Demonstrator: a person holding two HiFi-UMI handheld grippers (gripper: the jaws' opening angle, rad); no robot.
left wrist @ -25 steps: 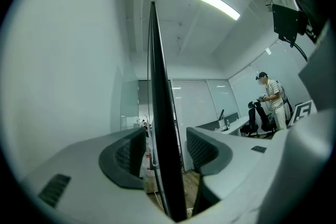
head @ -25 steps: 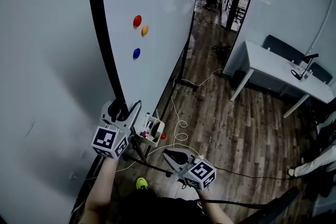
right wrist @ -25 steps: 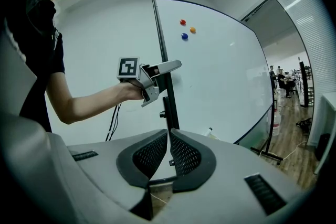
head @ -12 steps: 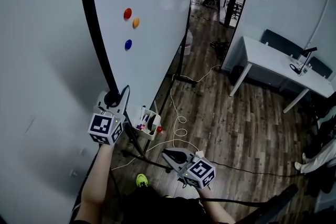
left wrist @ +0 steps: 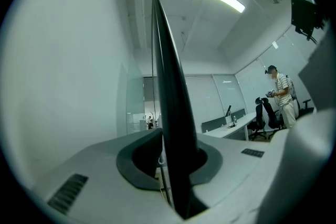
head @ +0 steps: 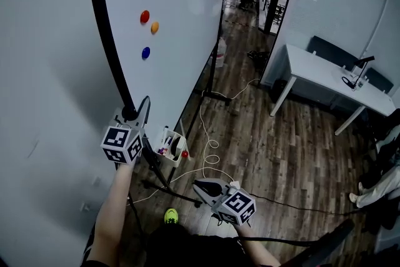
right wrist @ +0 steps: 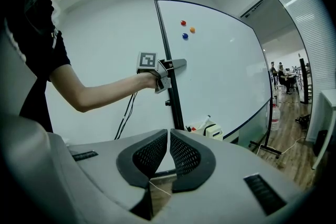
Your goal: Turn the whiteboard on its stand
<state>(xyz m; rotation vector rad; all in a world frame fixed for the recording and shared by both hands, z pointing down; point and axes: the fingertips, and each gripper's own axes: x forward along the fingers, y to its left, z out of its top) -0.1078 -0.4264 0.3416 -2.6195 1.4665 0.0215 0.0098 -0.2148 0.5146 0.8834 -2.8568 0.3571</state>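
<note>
Closing its jaws on the black frame edge (head: 106,40) of the whiteboard (head: 181,9), the left gripper (head: 134,110) is apparently securing leverage for the turn, while the right gripper (head: 201,187) is hanging idle, jaws together and empty.

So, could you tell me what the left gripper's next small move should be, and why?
Probably finish closing, then start swinging that edge round. The left gripper is closing its jaws with the whiteboard's black frame edge between them; the right gripper hangs low, shut and empty.
</note>
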